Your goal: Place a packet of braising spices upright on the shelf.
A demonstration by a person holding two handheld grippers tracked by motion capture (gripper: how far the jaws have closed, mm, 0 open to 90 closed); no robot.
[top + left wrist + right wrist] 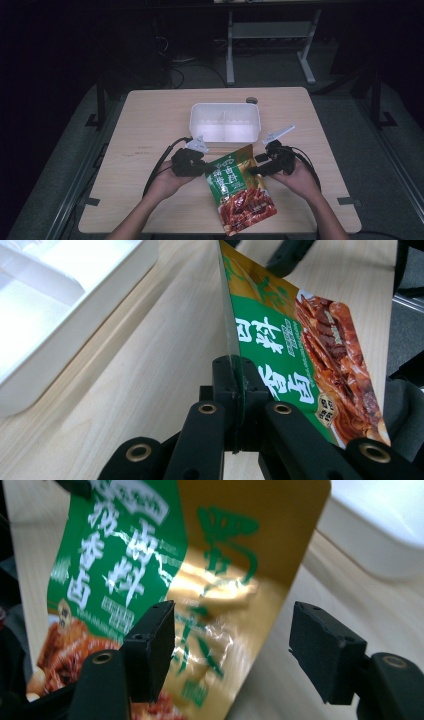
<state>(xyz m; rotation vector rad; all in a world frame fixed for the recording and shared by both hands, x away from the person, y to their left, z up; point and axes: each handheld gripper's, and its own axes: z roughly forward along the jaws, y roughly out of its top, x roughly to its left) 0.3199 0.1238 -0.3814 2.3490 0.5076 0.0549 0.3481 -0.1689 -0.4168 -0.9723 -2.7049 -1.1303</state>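
A green, gold and red snack packet [240, 190] is held up over the front of the wooden table [145, 130]. My left gripper [206, 168] is shut on its left edge; in the left gripper view the jaws [235, 390] pinch the packet [280, 340] edge-on. My right gripper [256, 169] is open at the packet's right side. In the right gripper view the gold upper part of the packet [150, 555] lies between and beyond the spread jaws [235, 650], with neither pad closed on it. A white divided container [192, 120] stands just behind.
The white container [60, 300] [380, 530] lies close past both grippers. A small dark round disc [251, 100] sits at the table's far edge. A white desk frame [270, 30] stands on the dark floor beyond. Cables trail from both grippers.
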